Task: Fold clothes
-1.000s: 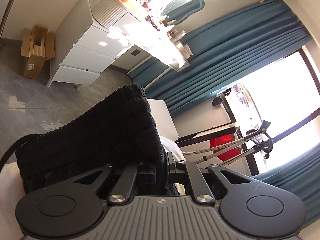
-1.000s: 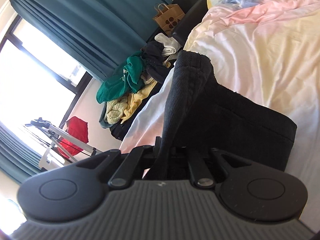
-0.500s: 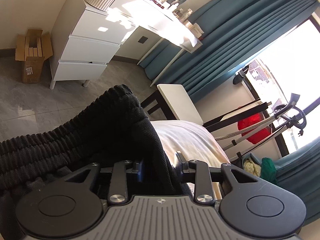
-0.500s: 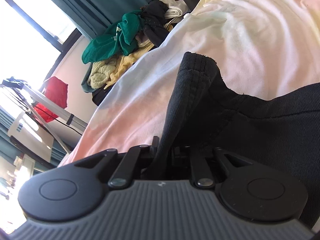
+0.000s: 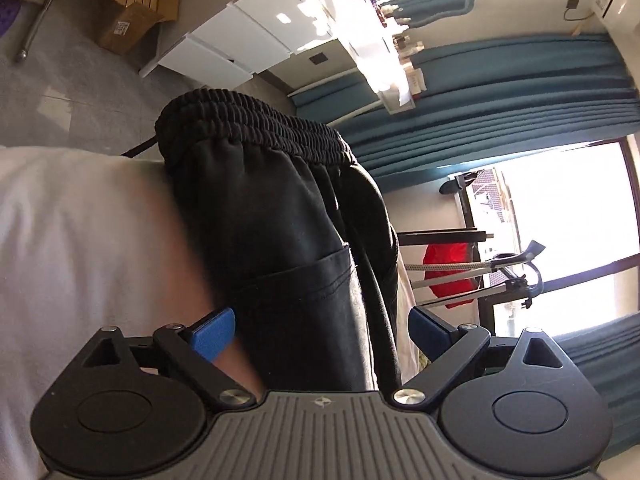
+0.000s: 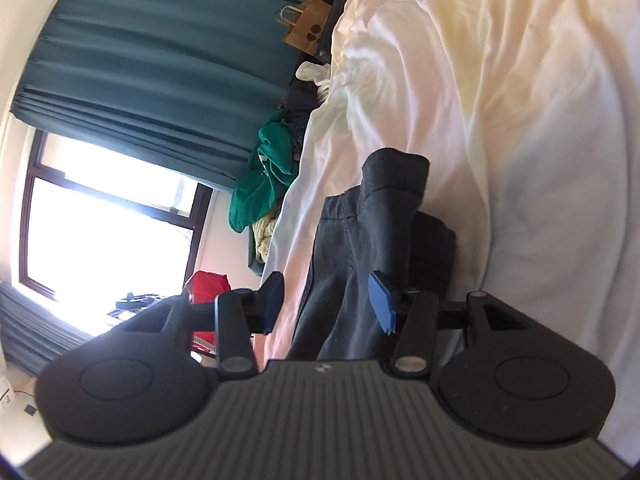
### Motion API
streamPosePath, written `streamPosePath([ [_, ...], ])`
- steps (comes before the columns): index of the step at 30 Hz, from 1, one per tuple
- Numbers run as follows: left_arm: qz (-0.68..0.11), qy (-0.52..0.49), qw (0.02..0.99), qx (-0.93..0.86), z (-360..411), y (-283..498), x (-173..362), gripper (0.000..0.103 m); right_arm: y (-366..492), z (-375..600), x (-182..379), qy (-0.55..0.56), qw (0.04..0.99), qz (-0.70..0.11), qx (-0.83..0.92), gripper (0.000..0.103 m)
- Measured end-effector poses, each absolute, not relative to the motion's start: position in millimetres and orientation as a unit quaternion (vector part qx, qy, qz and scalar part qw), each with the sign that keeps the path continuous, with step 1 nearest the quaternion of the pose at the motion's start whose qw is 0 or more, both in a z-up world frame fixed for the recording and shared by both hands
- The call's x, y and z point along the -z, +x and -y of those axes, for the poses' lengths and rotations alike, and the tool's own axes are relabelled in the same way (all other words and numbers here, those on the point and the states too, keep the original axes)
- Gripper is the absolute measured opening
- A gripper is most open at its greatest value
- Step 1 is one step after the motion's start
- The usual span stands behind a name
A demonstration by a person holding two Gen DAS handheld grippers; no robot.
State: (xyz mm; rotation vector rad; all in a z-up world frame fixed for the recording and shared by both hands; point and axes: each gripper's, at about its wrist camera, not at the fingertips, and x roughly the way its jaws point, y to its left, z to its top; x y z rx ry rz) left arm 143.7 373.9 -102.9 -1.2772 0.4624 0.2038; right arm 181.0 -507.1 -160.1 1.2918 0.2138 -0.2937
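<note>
Black shorts [image 5: 288, 240] with a ribbed elastic waistband [image 5: 248, 120] lie on the white bed sheet [image 5: 80, 240] at the bed's edge. My left gripper [image 5: 320, 336] is open, its blue pads [image 5: 212, 332] apart on either side of the cloth. In the right wrist view the dark hem end of the same shorts [image 6: 372, 240] lies folded on the pale sheet [image 6: 520, 120]. My right gripper [image 6: 326, 304] is open too, its pads [image 6: 380, 304] wide apart around the cloth.
A white dresser [image 5: 240, 40] and a cardboard box [image 5: 136, 16] stand on the grey floor. Teal curtains [image 5: 500, 92] hang by the window. A clothes pile [image 6: 268, 172] and a paper bag [image 6: 308, 28] lie beside the bed. A red item [image 5: 448, 272] hangs on a rack.
Both grippers were shut on the shorts and held them up. Now both have opened and let go, and the shorts lie on the bed.
</note>
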Motion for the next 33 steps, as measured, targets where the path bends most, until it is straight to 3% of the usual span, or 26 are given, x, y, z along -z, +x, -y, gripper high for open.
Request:
streamPosePath([
  [12, -0.207, -0.534, 0.813, -0.109, -372, 182, 134, 0.095, 197, 496, 191, 0.600, 0.770, -0.188, 0.109, 0.050],
  [17, -0.189, -0.531, 0.815, -0.138, -366, 204, 135, 0.088, 220, 501, 199, 0.574, 0.788, -0.182, 0.131, 0.048],
  [21, -0.184, -0.540, 0.806, -0.159, -367, 221, 135, 0.066, 231, 499, 198, 0.547, 0.805, -0.170, 0.152, 0.047],
  [22, -0.180, -0.546, 0.802, -0.161, -370, 223, 135, 0.052, 232, 497, 197, 0.537, 0.812, -0.166, 0.160, 0.042],
  [23, -0.177, -0.554, 0.797, -0.161, -375, 224, 134, 0.044, 233, 496, 196, 0.526, 0.818, -0.162, 0.167, 0.030],
  [25, -0.171, -0.573, 0.787, -0.153, -384, 222, 133, 0.024, 231, 493, 196, 0.512, 0.827, -0.151, 0.176, 0.018],
  [28, -0.165, -0.555, 0.802, -0.149, -387, 217, 119, 0.016, 218, 485, 193, 0.498, 0.836, -0.133, 0.186, 0.012],
  [33, -0.154, -0.525, 0.824, -0.150, -385, 203, 91, 0.013, 194, 475, 171, 0.500, 0.833, -0.122, 0.203, 0.011],
])
